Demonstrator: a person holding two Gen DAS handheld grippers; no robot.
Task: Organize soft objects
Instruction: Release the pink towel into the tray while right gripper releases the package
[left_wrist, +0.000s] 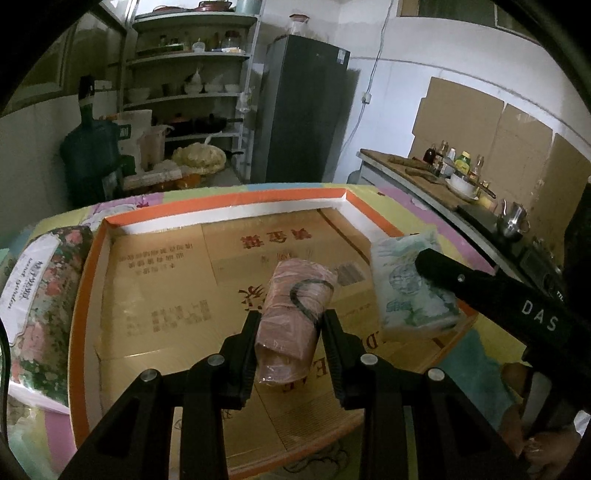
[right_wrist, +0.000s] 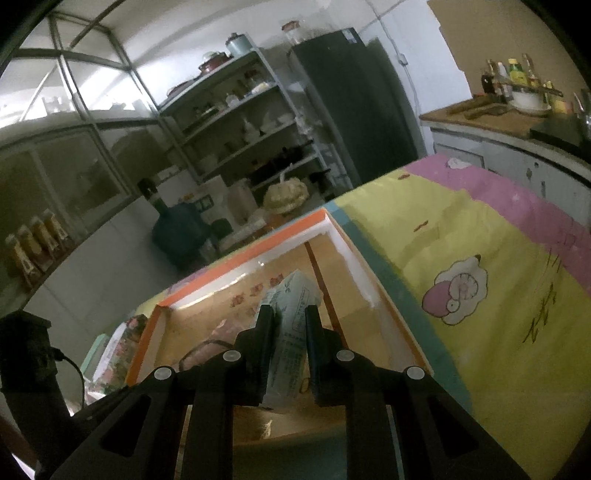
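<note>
My left gripper (left_wrist: 291, 319) is shut on a pink rolled cloth in clear wrap (left_wrist: 293, 317), held over the orange-rimmed cardboard tray (left_wrist: 159, 291). A dark loop lies across the roll's front. To its right my right gripper (right_wrist: 288, 312) is shut on a pale green tissue pack (right_wrist: 290, 347), which hangs over the tray's right side; the same tissue pack (left_wrist: 402, 284) and the right gripper's black body show in the left wrist view. The pink roll (right_wrist: 214, 338) appears low and left in the right wrist view. The tray (right_wrist: 354, 273) sits on a table under a colourful cartoon cloth (right_wrist: 491, 295).
A floral-wrapped package (left_wrist: 40, 295) lies just outside the tray's left wall. Behind stand a metal shelf rack (left_wrist: 192, 81), a dark fridge (left_wrist: 303, 110), a blue water jug (left_wrist: 88, 155) and a counter with bottles and a bowl (left_wrist: 458, 177). A hand (left_wrist: 546, 446) grips the right gripper's handle.
</note>
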